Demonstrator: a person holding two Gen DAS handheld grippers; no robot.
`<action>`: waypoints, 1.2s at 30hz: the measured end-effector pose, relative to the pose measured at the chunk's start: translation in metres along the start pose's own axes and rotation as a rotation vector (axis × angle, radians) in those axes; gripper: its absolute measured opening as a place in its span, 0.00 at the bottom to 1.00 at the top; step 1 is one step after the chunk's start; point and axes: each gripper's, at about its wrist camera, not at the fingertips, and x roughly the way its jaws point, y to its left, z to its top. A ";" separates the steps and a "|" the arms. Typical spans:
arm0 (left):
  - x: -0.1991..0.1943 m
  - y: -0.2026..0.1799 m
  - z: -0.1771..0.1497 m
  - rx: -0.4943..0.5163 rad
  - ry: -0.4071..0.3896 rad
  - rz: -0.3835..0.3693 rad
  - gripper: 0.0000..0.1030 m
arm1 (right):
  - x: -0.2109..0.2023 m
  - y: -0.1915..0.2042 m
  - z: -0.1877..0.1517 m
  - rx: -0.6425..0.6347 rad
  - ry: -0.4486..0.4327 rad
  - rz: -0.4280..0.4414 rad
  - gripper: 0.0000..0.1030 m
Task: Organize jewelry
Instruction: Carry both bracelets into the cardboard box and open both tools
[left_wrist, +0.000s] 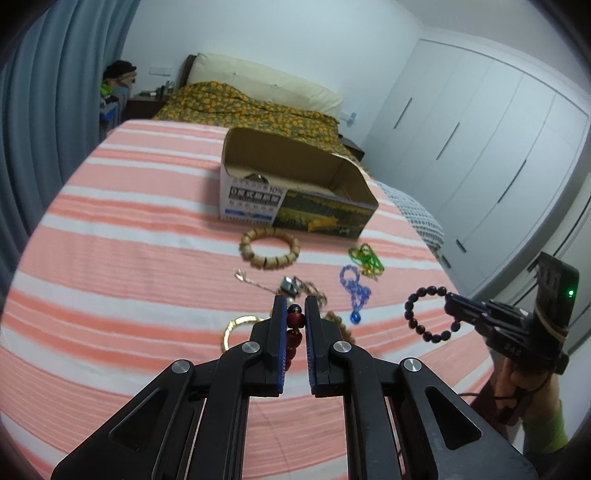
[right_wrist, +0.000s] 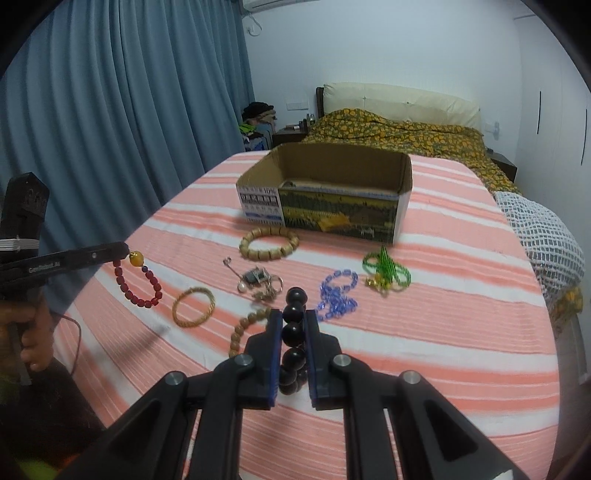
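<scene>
Left gripper (left_wrist: 296, 308) pinched our red bracelet (right_wrist: 137, 281), right gripper (right_wrist: 294, 320) our black bracelet (left_wrist: 432, 314), both clear for the far box (right_wrist: 325, 192).

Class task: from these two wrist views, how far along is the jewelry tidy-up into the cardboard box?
Done: little; the cardboard box holds one small item, unclear what.
In hand: the left gripper is shut on a red bead bracelet; the right gripper is shut on a black bead bracelet, both clear of the bedspread.
Left: the wooden bracelet, gold bangle, blue and green strands, small metal pieces.
</scene>
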 end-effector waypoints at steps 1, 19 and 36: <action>0.000 -0.001 0.004 0.006 -0.005 0.000 0.07 | 0.000 0.001 0.004 -0.002 -0.003 -0.001 0.11; 0.018 -0.001 0.071 0.087 -0.023 -0.005 0.07 | 0.012 0.018 0.068 -0.071 -0.056 -0.008 0.11; 0.113 -0.003 0.199 0.134 -0.004 0.014 0.07 | 0.094 -0.027 0.188 -0.008 -0.055 0.063 0.11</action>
